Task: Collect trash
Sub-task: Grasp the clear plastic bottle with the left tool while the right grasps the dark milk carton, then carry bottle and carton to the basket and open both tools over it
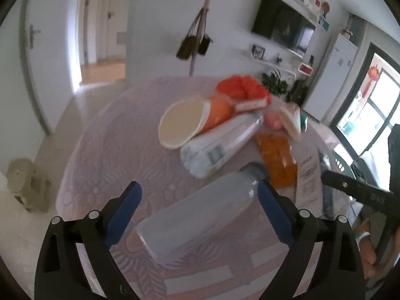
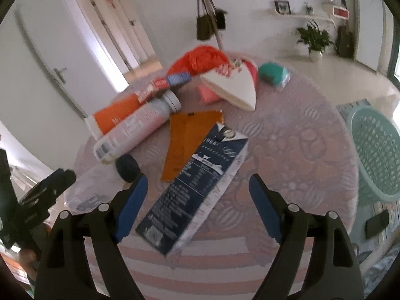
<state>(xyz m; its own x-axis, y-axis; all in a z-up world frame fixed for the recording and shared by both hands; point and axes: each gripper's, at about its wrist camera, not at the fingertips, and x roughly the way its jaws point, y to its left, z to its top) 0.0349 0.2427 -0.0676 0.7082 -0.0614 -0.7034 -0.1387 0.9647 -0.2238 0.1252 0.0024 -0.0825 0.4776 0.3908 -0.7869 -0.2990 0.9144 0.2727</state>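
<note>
Trash lies on a round table (image 1: pixel 100 135) with a pink patterned cloth. My left gripper (image 1: pixel 198 195) is open, its fingers on either side of a clear plastic bottle (image 1: pixel 197 217) with a dark cap, lying flat. My right gripper (image 2: pixel 197 187) is open over a dark blue carton (image 2: pixel 197 187) lying flat. Behind lie an orange packet (image 2: pixel 190 135), a grey-white bottle (image 2: pixel 135 130), an orange paper cup (image 2: pixel 115 115), a flattened white cup (image 2: pixel 237 85), an orange-red bag (image 2: pixel 200 57) and a teal wrapper (image 2: pixel 272 72).
A pale green mesh basket (image 2: pixel 375 150) stands on the floor to the right of the table. A dark phone-like object (image 2: pixel 377 222) lies below it. A coat stand with bags (image 2: pixel 207 25) and a plant (image 2: pixel 313 40) are behind.
</note>
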